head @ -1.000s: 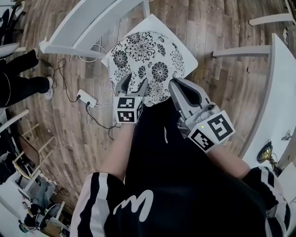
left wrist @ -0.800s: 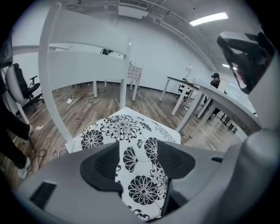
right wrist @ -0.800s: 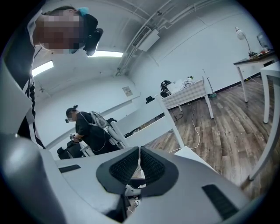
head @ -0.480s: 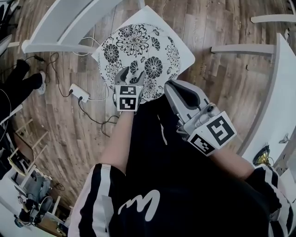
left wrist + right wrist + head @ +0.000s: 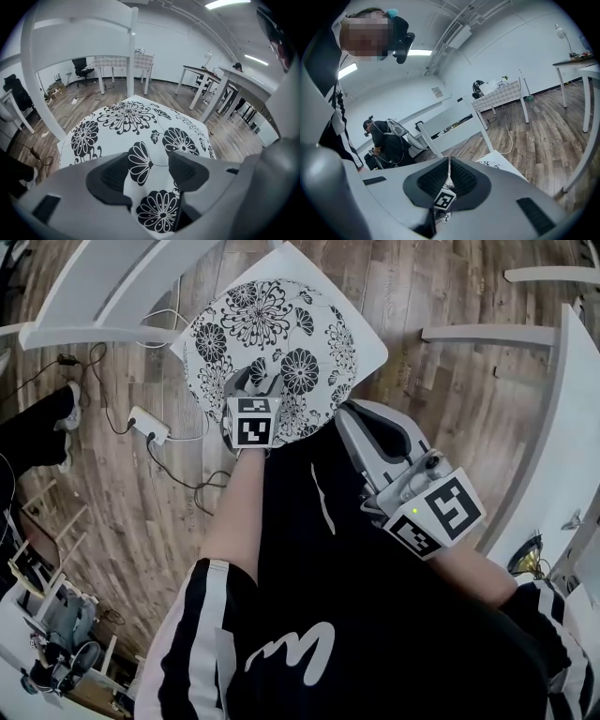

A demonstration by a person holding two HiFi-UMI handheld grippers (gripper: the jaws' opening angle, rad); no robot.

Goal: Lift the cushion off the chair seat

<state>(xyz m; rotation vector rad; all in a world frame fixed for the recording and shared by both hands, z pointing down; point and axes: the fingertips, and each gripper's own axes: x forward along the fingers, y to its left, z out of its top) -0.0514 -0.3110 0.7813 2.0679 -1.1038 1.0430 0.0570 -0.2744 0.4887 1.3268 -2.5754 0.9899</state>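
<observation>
Cushion (image 5: 123,117) under spread-jawed left claw (image 5: 148,169)

The right gripper (image 5: 449,164) has its jaws pressed together, only a thin slit between the dark pads (image 5: 433,180). Just below them a marker cube (image 5: 445,199) shows. Beside the jaws, a white seat corner (image 5: 506,168) lies over the wooden floor (image 5: 543,136). Far behind, a person (image 5: 389,140) in dark clothes bends forward.
</observation>
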